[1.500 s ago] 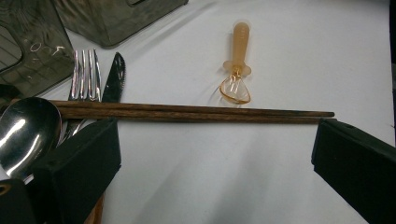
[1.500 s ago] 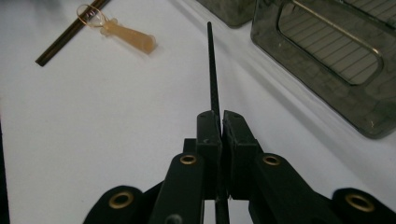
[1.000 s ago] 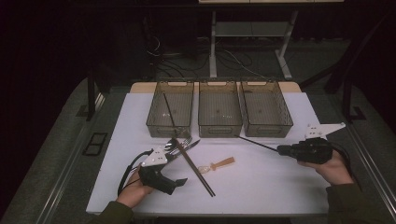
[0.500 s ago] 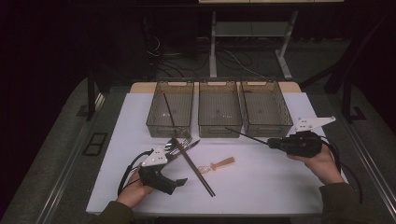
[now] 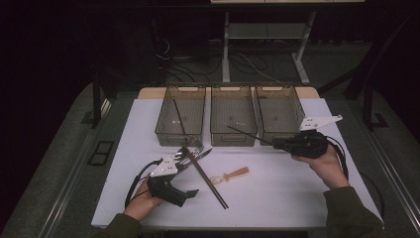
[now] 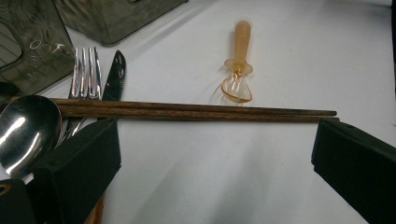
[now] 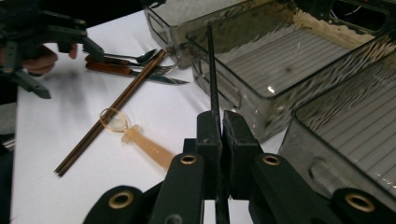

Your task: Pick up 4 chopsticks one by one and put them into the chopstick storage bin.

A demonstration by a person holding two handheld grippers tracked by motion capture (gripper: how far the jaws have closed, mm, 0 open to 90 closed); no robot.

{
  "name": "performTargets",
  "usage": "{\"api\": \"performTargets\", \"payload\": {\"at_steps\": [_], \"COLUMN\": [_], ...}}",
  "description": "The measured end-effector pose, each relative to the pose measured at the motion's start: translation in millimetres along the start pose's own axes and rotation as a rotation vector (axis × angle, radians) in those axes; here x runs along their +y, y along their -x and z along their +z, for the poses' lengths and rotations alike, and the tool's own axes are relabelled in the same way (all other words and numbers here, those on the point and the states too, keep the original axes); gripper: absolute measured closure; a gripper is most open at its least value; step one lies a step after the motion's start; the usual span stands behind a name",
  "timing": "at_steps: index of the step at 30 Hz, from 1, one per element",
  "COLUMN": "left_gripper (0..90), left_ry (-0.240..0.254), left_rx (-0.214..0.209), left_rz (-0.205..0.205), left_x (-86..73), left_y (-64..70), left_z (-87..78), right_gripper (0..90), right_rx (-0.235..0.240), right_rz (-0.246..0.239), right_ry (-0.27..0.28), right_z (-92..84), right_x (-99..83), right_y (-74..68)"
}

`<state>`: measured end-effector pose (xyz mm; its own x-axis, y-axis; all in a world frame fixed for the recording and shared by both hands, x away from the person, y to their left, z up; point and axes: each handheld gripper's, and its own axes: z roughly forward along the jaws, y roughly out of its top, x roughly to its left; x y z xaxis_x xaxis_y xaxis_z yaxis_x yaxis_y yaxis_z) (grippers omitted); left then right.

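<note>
Right gripper (image 7: 220, 122) fingers pinching black chopstick (image 7: 212, 70), left gripper (image 6: 210, 154) fingers spread, holding nothing.

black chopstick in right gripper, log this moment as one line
right gripper: shut on black chopstick | left gripper: open, before brown chopsticks

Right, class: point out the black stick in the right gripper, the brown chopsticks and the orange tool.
black stick (image 7: 212, 70), right gripper view, mid shaft
brown chopsticks (image 6: 196, 111), left gripper view, mid length
orange tool (image 5: 236, 173), high view, handle

A fork (image 6: 85, 70), knife (image 6: 115, 77) and spoon (image 6: 25, 130) lie beside an orange-handled utensil (image 5: 231, 175).
</note>
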<state>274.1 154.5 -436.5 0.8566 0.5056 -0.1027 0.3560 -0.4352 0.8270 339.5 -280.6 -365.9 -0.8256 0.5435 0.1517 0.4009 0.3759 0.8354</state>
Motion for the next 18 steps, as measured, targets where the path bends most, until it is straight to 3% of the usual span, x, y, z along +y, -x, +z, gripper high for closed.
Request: {"api": "performTargets", "payload": {"at_steps": [18], "left_gripper": [0.8], "left_ry": [0.014], "left_rx": [-0.003], "left_rz": [-0.011], "left_x": [0.4], "left_y": [-0.4], "left_z": [-1.2], "right_gripper": [86.1], "right_rx": [-0.07], "right_rz": [-0.001], "right_ry": [-0.026], "right_z": [40.4], "right_x": [40.6], "right_y": [-4.2]}}
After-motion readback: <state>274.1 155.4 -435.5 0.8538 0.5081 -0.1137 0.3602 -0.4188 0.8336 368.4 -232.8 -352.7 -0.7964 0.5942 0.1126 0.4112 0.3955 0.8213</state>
